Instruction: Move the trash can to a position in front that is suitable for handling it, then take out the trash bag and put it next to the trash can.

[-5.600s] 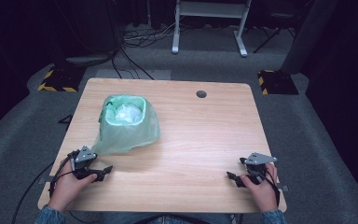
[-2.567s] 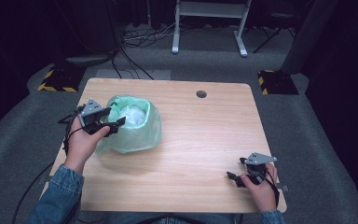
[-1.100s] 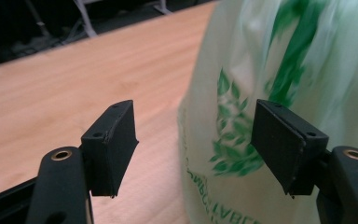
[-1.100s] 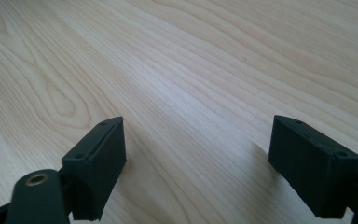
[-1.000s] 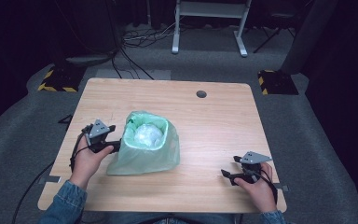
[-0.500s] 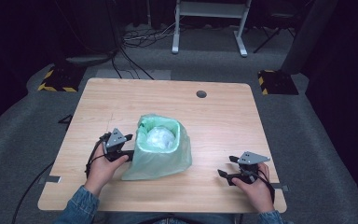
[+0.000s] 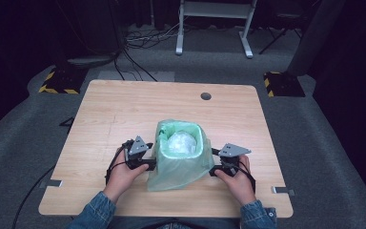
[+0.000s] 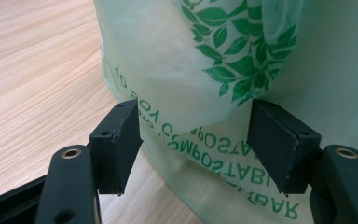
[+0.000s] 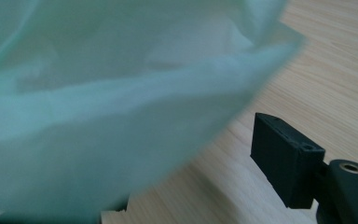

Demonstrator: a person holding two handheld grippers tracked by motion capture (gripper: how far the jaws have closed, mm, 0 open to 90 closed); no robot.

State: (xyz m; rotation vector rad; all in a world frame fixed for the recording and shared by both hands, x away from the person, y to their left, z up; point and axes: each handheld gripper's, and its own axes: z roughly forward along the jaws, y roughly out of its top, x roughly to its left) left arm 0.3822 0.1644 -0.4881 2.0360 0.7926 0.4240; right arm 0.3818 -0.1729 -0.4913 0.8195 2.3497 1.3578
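Note:
A pale green compostable bag (image 7: 178, 169) stands open-mouthed near the table's front middle, with crumpled white material (image 7: 182, 142) inside. My left gripper (image 7: 151, 163) is at the bag's left side. In the left gripper view the printed bag (image 8: 200, 84) bulges between the jaws of that gripper (image 8: 196, 140), which stand wide apart without pinching the film. My right gripper (image 7: 213, 163) is against the bag's right side; its jaws have just been closing. In the right gripper view the bag (image 9: 98, 116) covers one jaw, and the other fingertip (image 9: 284, 158) stays clear of it over bare wood.
The wooden table (image 7: 124, 109) has a round cable hole (image 7: 206, 96) near its far edge. Behind it, on the grey carpet, are a white desk frame (image 7: 214, 24), loose cables (image 7: 138, 43) and two yellow-black striped blocks (image 7: 57, 81).
The bag and my left gripper have slid right and toward the front middle of the table. My right gripper has moved left, up against the bag's right side.

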